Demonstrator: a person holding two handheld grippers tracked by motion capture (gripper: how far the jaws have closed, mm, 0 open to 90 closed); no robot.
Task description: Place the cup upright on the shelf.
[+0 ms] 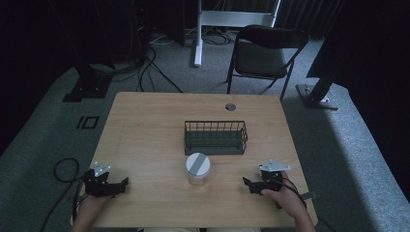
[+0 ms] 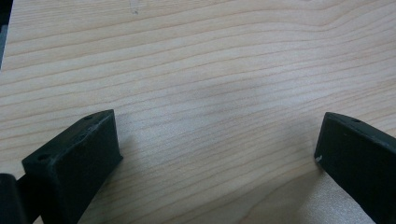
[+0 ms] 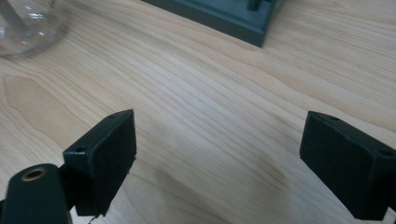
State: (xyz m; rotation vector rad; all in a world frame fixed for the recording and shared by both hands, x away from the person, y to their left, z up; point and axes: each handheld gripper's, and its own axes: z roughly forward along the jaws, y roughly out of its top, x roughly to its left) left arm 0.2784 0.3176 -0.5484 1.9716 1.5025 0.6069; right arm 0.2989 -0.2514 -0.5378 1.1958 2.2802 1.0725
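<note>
- Resting low at the near edge of the tabletop (image 1: 145, 121), both claws point inward toward the middle; a person's hands hold them from below.
- Left claw (image 1: 126, 182): jaws spread wide, nothing between them. Its own camera looks down on bare wood grain.
- Right claw (image 1: 244, 181): jaws likewise wide apart and empty. Its view catches the curved glass base of the jar (image 3: 25, 23) at upper left and a corner of the wire basket (image 3: 233, 18) at the top.
- Clear jar (image 1: 197, 169) with a pale lid stands upright at centre, between the two claws, nearer the person than the dark wire basket (image 1: 215, 137) just behind it. Jar and basket look close, whether touching I cannot tell.
- Judgement: work in hand seems to be a reach for the jar, not yet begun.
- Risks from here:
  - Smooth round glass may slip or twist out of flat jaws if gripped off-centre.
  - A sideways nudge from one jaw tip could topple or skate the jar on the slick wood.
  - Pushing forward could knock it against the basket wall.
  - Gripping by the lid alone may let the lid come loose, if it is not screwed tight.
</note>
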